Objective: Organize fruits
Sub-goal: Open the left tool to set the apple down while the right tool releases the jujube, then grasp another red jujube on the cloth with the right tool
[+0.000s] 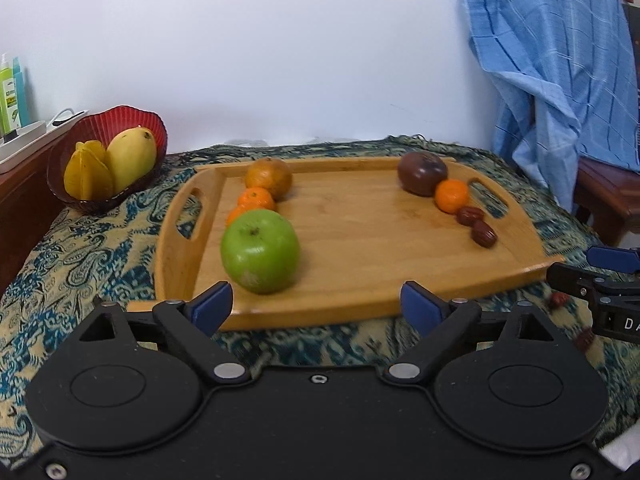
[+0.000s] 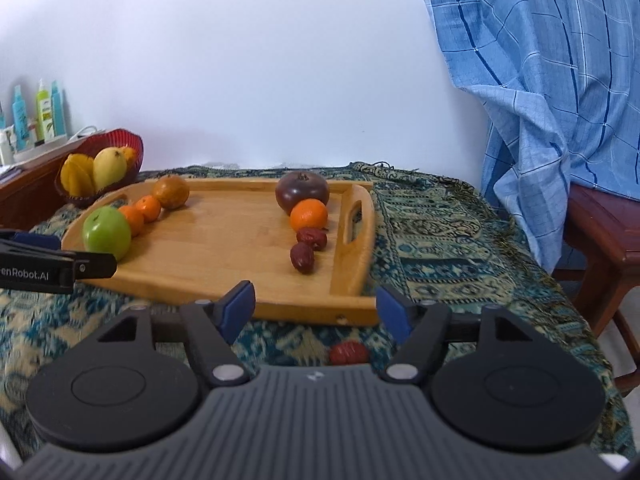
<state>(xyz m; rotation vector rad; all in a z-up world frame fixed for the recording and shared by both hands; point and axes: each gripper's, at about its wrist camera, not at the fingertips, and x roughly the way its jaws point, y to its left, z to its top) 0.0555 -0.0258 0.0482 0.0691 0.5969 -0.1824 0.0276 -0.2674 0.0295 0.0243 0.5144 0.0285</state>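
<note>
A wooden tray (image 1: 360, 248) (image 2: 224, 256) lies on the patterned cloth. Along its left side runs a row: a green apple (image 1: 260, 251) (image 2: 106, 233), two tangerines (image 1: 256, 199) (image 2: 148, 208) and a brownish orange fruit (image 1: 269, 177) (image 2: 170, 191). On its right side sit a dark purple fruit (image 1: 422, 173) (image 2: 302, 193), a tangerine (image 1: 452, 196) (image 2: 309, 215) and two red dates (image 1: 478, 226) (image 2: 306, 248). My left gripper (image 1: 316, 307) is open, just short of the tray's near edge below the apple, nothing between its pads. My right gripper (image 2: 316, 308) is open too, near the tray's front right corner.
A red basket (image 1: 105, 160) (image 2: 105, 160) with a mango and starfruit stands at the left. Loose dates lie on the cloth (image 1: 558, 300) (image 2: 349, 353). A blue checked cloth (image 2: 560, 92) drapes over a wooden chair at the right. Bottles stand on a shelf at the far left (image 2: 44, 114).
</note>
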